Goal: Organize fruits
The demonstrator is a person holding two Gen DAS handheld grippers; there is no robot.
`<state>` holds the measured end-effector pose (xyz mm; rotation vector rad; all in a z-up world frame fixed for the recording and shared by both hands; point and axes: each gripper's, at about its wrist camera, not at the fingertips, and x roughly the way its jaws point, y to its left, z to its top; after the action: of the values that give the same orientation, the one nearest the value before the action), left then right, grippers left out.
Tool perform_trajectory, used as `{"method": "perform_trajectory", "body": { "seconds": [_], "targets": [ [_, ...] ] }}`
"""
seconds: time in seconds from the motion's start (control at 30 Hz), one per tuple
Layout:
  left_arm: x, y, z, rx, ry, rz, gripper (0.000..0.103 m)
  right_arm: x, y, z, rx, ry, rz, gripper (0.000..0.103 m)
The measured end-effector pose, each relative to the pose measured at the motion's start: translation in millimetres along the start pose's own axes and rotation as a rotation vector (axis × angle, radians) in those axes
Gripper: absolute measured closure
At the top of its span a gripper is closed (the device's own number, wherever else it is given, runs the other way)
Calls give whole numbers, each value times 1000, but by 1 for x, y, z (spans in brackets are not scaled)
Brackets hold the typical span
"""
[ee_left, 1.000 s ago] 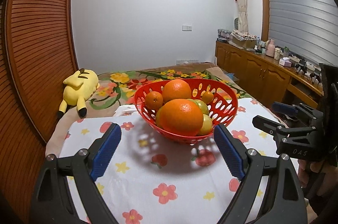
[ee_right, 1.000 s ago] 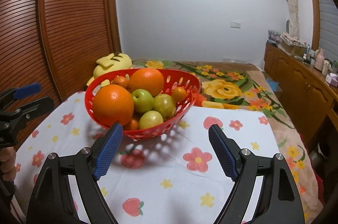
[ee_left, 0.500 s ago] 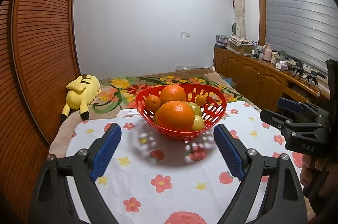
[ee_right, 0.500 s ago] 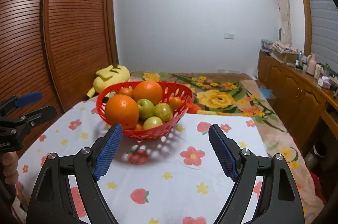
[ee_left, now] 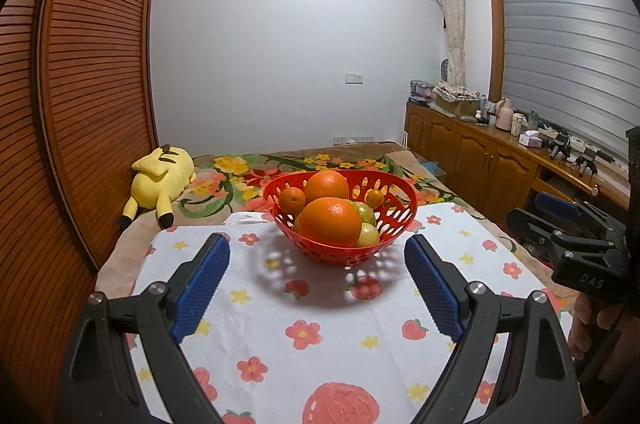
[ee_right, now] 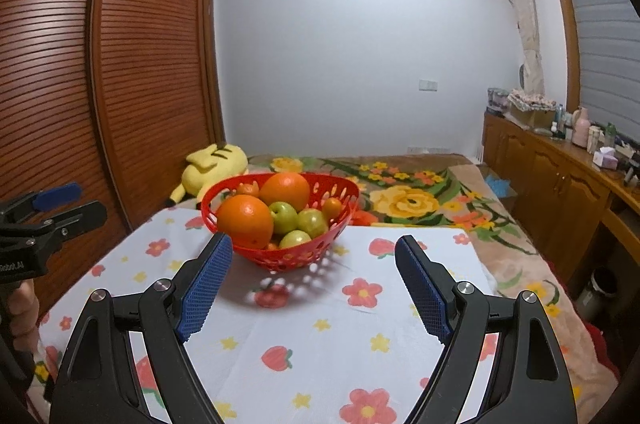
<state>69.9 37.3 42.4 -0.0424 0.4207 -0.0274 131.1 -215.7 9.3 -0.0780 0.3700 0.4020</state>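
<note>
A red perforated basket [ee_left: 392, 220] stands on a white flowered cloth [ee_left: 304, 336]. It holds two large oranges [ee_left: 330, 222], small tangerines [ee_left: 292, 200] and green fruits [ee_right: 311, 222]. It also shows in the right wrist view [ee_right: 340, 236]. My left gripper [ee_left: 318, 282] is open and empty, back from the basket. My right gripper [ee_right: 310, 280] is open and empty, also short of the basket. Each gripper appears at the edge of the other's view, the right gripper [ee_left: 560, 224] and the left gripper [ee_right: 52, 207].
A yellow plush toy [ee_left: 162, 173] lies on the floral blanket [ee_left: 240, 179] behind the cloth. A slatted wooden wardrobe [ee_left: 80, 103] stands on the left. Wooden cabinets [ee_left: 480, 159] with small items line the right wall.
Both grippers have pulled back and risen away from the basket, which now looks smaller and farther. Both stay open and empty.
</note>
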Motion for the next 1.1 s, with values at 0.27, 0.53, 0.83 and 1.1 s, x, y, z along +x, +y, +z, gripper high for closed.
{"method": "perform_trajectory", "body": {
  "seconds": [0.27,0.53,0.83,1.1],
  "targets": [
    [-7,4,-5,-16,3,2,13,-11,1,-3,1,-12,-3,18],
    [-7,5,-6,-22,4,1,13,-12,3,-3,1,-13,-5,18],
    [-7,4,-6,-21,3,-3,13,-13,3,-4,0,-16,-4,18],
    [-10,2,-7,-22,-2,-6,13,-13,3,-4,0,-16,-5,18]
  ]
}}
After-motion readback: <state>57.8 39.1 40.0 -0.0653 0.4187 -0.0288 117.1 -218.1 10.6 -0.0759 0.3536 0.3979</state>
